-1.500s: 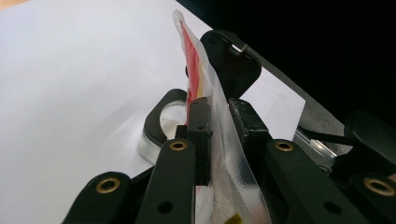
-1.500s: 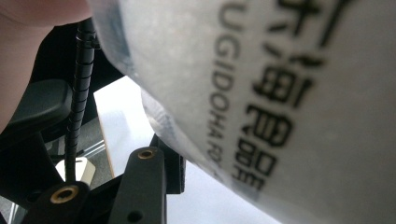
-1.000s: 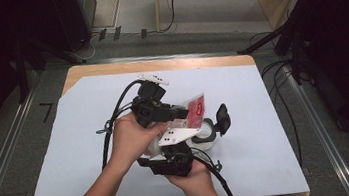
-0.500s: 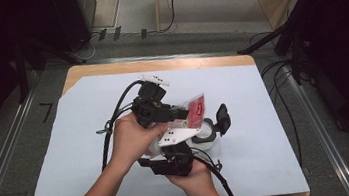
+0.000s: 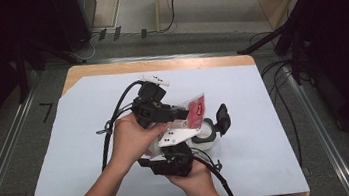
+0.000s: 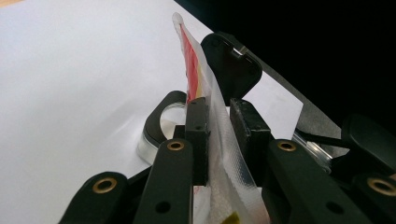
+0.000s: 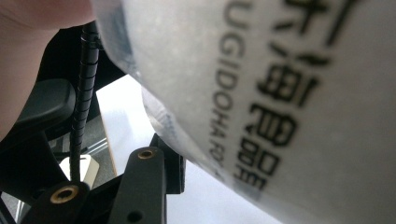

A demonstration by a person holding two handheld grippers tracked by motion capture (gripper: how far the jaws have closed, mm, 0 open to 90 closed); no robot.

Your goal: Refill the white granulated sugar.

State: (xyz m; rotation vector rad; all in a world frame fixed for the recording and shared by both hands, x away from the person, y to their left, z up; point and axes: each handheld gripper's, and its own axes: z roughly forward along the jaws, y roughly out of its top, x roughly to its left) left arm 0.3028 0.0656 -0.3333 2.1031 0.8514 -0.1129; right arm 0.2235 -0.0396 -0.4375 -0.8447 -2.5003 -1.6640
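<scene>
High view: on the pale sheet covering the table [image 5: 82,139], both hands meet near the middle. The left gripper [image 5: 177,114], in the person's left hand [image 5: 130,141], sits farther from the person and points toward the picture's right. The right gripper [image 5: 178,148], in the right hand [image 5: 193,181], lies nearer the person, under a grey three-cornered plate. Between them rises a sachet [image 5: 194,113], red and clear, its long axis slanting up and to the right, its top corner the highest. Just right of it stands a round glass container [image 5: 206,133] with a black hinged lid [image 5: 222,117] raised at its far right side.

Left gripper view: this view adds the grip itself. The two black jaws are clamped on the sachet [image 6: 219,135], pads pressing its clear, crimped lower portion from either side. The sachet stands edge-on, its long axis nearly upright, its red-printed upper end pointing away from the camera and up. Beyond the left jaw the container [image 6: 161,126] rests on the white sheet; the lid [image 6: 231,70] stands upright behind the sachet.

Right gripper view: this view adds the sachet's printing. The sachet [image 7: 280,93] lies very close to the lens, with black lettering running steeply down its pale face. One black jaw rises at lower left, its pad touching the packet's lower edge; the other jaw is hidden behind the packet, so whether this gripper is clamped cannot be told. Part of a hand [image 7: 28,51] shows at upper left.
</scene>
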